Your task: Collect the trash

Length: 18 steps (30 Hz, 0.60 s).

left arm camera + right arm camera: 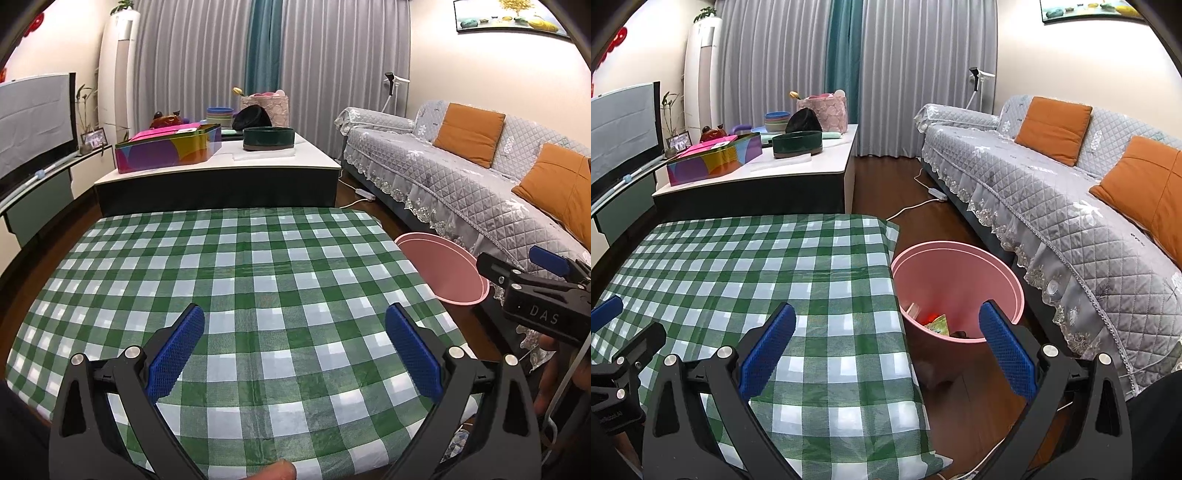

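Both grippers spread wide, holding nothing — trash lies in the bin.

Left gripper hovers over the checked tablecloth; right gripper straddles its edge, pink wastebasket at 1 o'clock holding wrappers.

I see the table under a green checked cloth. At its three o'clock, my pink bin stands on the wood floor.
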Motion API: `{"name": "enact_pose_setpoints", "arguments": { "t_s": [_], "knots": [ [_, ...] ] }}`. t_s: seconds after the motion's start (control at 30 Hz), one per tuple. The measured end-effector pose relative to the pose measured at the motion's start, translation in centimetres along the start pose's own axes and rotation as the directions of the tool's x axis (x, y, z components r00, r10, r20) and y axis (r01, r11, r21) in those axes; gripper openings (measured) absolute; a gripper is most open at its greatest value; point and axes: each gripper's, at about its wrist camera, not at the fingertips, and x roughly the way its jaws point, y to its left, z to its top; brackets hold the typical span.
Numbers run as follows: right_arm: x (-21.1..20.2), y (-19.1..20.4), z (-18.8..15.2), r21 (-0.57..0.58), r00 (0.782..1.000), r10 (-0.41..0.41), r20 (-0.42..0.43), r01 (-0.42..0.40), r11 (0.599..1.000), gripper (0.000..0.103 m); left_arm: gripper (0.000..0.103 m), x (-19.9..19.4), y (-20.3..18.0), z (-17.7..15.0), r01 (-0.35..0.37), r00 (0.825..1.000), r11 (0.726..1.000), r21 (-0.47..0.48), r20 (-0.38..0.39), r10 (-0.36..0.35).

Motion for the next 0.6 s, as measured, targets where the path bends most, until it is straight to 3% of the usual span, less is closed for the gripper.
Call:
{"name": "enact_pose_setpoints", "arguments": {
  "t_s": [0.6],
  "knots": [
    [0.52,0.45,-0.14,-0.002,1.000,-0.004,-0.009,0.004,1.000,0.098,0.095,0.19,0.21,-0.07,0.005,1.000,1.000,-0.011,-0.014,-0.005]
  ]
}}
